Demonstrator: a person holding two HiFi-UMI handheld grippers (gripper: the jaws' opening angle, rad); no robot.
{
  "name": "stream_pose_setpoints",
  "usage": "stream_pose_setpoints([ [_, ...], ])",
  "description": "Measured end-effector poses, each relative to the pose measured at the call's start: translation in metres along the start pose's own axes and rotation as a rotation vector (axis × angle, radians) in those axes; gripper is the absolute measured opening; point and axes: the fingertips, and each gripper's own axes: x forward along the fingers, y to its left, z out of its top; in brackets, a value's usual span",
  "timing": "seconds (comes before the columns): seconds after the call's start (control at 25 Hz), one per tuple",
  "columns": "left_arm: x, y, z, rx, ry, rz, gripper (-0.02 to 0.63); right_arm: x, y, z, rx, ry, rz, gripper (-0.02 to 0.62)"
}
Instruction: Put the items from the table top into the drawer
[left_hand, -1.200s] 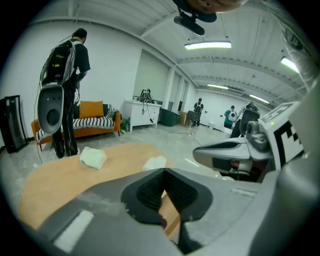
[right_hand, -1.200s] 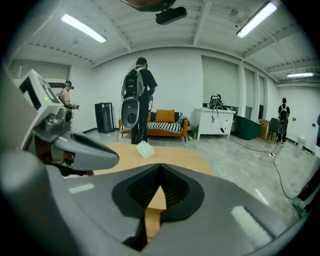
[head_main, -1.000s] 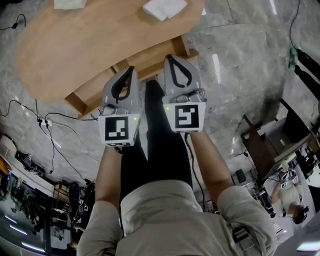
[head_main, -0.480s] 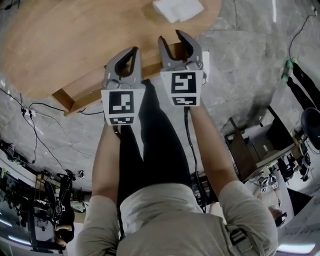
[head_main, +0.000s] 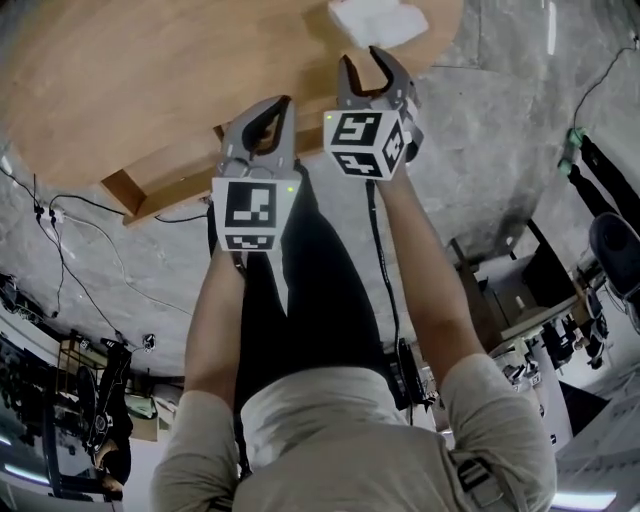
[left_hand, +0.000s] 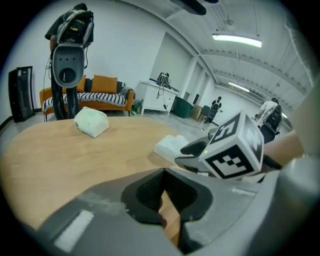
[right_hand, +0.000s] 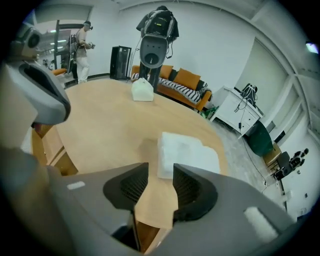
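Note:
A white folded pack (head_main: 378, 20) lies near the round wooden table's (head_main: 150, 90) edge, also seen as the pack (right_hand: 187, 152) just beyond my right jaws. A white pouch (right_hand: 142, 91) sits farther back on the table, the same pouch (left_hand: 91, 121) as in the left gripper view. My right gripper (head_main: 365, 62) hangs over the table edge, short of the pack; its jaws (right_hand: 160, 166) are closing from wide with nothing between them. My left gripper (head_main: 283, 103) is shut and empty (left_hand: 163, 172), above the wooden drawer unit (head_main: 160, 185) that juts out under the table's near edge.
The right gripper's marker cube (left_hand: 235, 147) sits close to the right of my left jaws. A dark machine on a stand (right_hand: 157, 45) and an orange sofa (right_hand: 185, 80) are behind the table. Cables (head_main: 60, 230) trail on the floor at the left.
Both grippers have come closer to the table edge, the right one farther and with a roll. The right jaws went from shut to open. The left jaws stayed shut.

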Motion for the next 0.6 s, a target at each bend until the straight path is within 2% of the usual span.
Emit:
stream_pose_setpoints([
  [0.16, -0.011, 0.009, -0.012, -0.054, 0.006, 0.03, 0.02, 0.008, -0.008, -0.006, -0.039, 0.016, -0.021, 0.152],
  [0.24, -0.014, 0.014, -0.018, -0.077, 0.008, 0.038, 0.02, 0.01, -0.013, -0.006, -0.048, 0.001, -0.045, 0.049],
  [0.32, -0.019, 0.018, -0.023, -0.088, 0.007, 0.048, 0.02, 0.011, -0.014, -0.003, -0.022, -0.025, -0.04, 0.018],
  [0.6, -0.047, 0.048, -0.039, -0.128, -0.007, 0.096, 0.02, -0.011, 0.023, 0.04, -0.05, -0.121, -0.003, 0.011],
])
